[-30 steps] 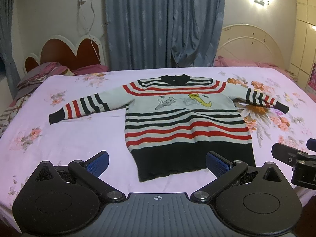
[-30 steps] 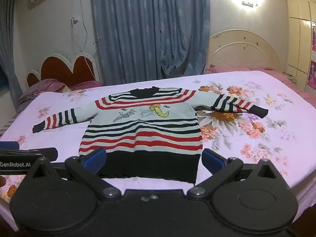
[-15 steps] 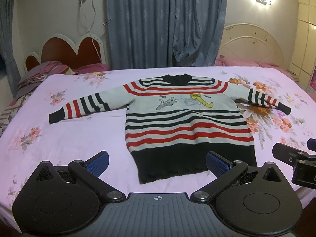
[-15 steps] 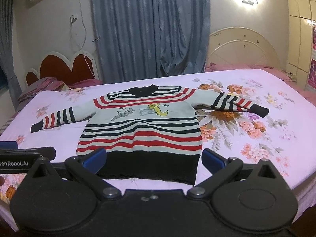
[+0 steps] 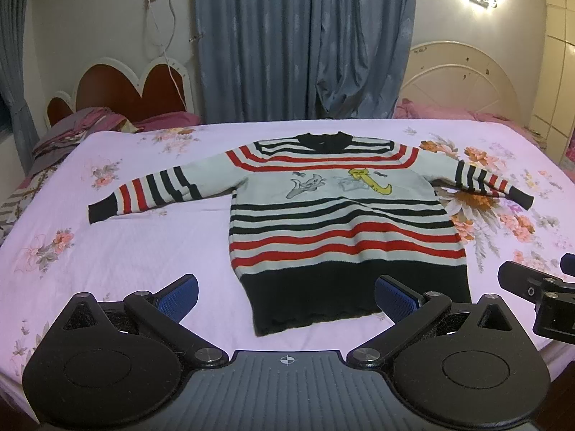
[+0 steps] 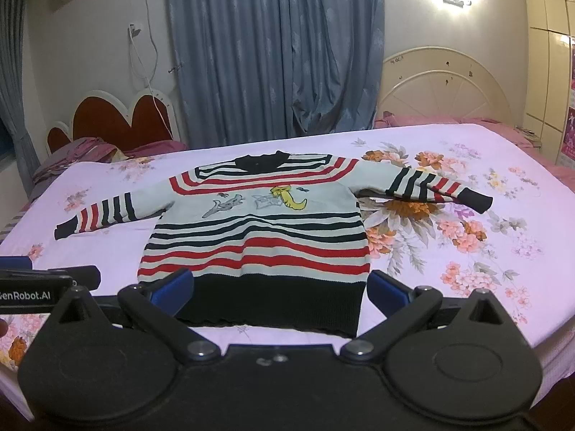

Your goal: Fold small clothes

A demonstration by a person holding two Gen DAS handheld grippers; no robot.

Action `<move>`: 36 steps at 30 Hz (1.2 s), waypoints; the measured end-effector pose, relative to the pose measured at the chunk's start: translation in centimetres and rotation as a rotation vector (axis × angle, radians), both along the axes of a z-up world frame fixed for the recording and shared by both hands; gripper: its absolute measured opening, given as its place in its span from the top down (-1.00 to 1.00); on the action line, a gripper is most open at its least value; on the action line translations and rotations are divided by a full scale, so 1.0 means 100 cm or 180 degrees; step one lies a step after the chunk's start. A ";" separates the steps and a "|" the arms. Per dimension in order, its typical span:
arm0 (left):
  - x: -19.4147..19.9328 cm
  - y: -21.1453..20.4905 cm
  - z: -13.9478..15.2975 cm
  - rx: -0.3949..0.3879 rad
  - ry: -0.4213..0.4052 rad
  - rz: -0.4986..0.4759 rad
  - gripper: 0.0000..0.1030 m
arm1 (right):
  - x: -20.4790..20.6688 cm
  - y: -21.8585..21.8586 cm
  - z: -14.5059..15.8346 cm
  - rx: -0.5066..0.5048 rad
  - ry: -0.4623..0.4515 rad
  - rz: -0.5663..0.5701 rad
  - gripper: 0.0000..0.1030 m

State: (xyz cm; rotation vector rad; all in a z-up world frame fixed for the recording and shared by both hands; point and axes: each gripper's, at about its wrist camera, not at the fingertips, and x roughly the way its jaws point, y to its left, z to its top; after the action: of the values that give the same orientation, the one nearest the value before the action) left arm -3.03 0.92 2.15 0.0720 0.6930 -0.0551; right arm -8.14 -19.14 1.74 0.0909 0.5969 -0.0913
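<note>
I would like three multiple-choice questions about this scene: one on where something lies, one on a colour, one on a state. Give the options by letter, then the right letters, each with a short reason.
1. Where does the sweater lie?
A. Flat on the bed sheet
B. Over the headboard
C. On the floor

2. What colour is the broad band at the sweater's hem?
A. Yellow
B. Black
C. Pink

3. In what state are the left gripper and right gripper?
A. Both shut on the sweater
B. One open, one shut
C. Both open, holding nothing

Answers:
1. A, since the sweater is spread on the floral sheet with both sleeves out.
2. B, since the lowest band is plain black below the red stripes.
3. C, since the blue fingers stand wide apart in each view, with nothing between them.
</note>
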 end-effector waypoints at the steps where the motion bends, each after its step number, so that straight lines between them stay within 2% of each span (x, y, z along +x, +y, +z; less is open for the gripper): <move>1: 0.000 0.000 0.000 0.0003 -0.0006 0.0004 -1.00 | 0.000 0.000 0.000 0.0003 0.0000 0.0006 -0.98; 36: 0.025 0.004 -0.011 -0.0009 0.0100 0.0065 -1.00 | 0.017 -0.005 -0.011 -0.0004 0.0081 -0.0018 -0.98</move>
State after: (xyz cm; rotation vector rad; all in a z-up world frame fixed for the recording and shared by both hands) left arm -0.48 1.29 1.06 0.0614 0.7249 -0.0377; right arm -6.42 -19.64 0.61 0.0904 0.6219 -0.0984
